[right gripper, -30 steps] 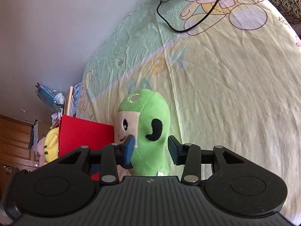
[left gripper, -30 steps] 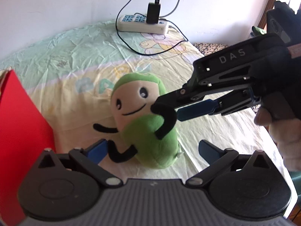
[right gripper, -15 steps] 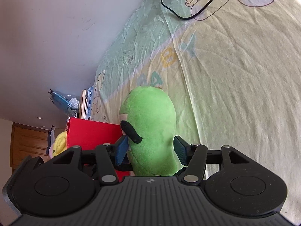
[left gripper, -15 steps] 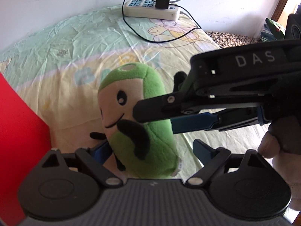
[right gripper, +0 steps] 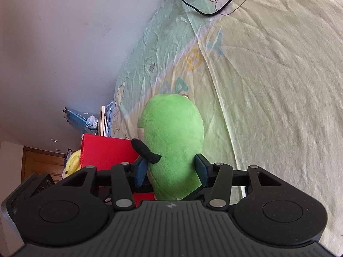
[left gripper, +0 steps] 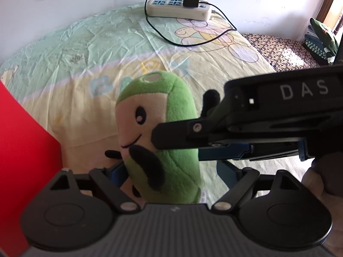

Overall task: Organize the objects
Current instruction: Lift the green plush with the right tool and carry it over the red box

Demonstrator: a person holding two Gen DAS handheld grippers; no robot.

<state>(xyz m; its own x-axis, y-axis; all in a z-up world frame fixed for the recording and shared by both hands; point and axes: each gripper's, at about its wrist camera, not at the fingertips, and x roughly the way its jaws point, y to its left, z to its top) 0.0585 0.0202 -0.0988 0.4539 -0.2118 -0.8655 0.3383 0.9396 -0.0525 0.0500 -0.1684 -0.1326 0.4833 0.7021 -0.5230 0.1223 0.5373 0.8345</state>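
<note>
Since a second ago the green plush (left gripper: 171, 132) has swung its face away from the right gripper (right gripper: 171, 171), whose closing jaws pinch its body upright on the bedsheet (right gripper: 278, 85). Left gripper (left gripper: 167, 175) is closing around its base, next to the red box (left gripper: 19, 150); can't tell if those pads touch yet.

A home bedroom: cartoon-print bedsheet (left gripper: 90, 49), plush toy (left gripper: 163, 137), power strip (left gripper: 178, 8).

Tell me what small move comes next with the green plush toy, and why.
Probably finish closing the left claw on the green plush toy: both claws are closing around it, the right claw already pinching its body, and the red box stands beside it.
</note>
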